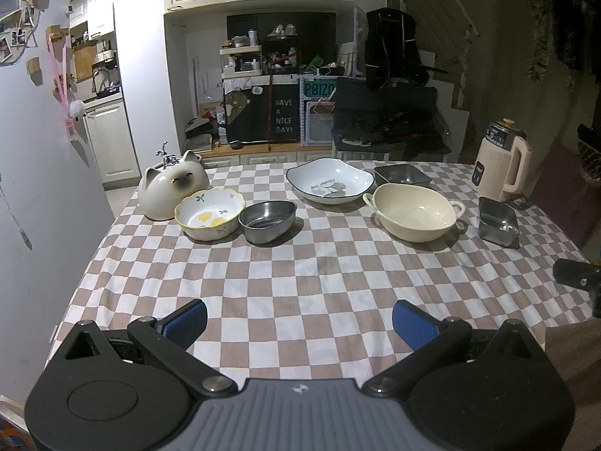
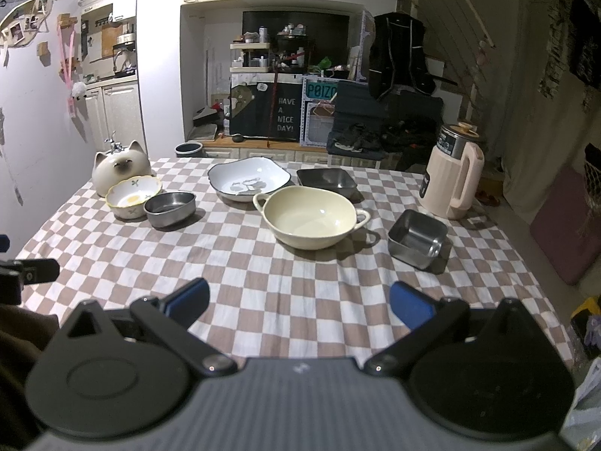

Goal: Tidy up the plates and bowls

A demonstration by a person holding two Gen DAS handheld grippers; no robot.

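Note:
On the checkered table sit a lemon-painted bowl (image 1: 209,215), an oval steel bowl (image 1: 267,221), a white dark-rimmed plate (image 1: 330,181), a cream two-handled bowl (image 1: 415,211), a dark square dish (image 1: 402,175) and a small square steel tin (image 1: 497,224). The right wrist view shows the same set: lemon bowl (image 2: 132,195), steel bowl (image 2: 171,208), plate (image 2: 248,179), cream bowl (image 2: 310,222), dark dish (image 2: 326,181), tin (image 2: 417,238). My left gripper (image 1: 299,321) and right gripper (image 2: 298,302) both stand open and empty over the near tablecloth.
A ceramic cat-shaped jar (image 1: 171,188) stands at the far left corner and a pink jug (image 1: 501,161) at the far right. The table's near edge lies just under both grippers. Part of the right gripper (image 1: 576,276) shows at the left view's right side.

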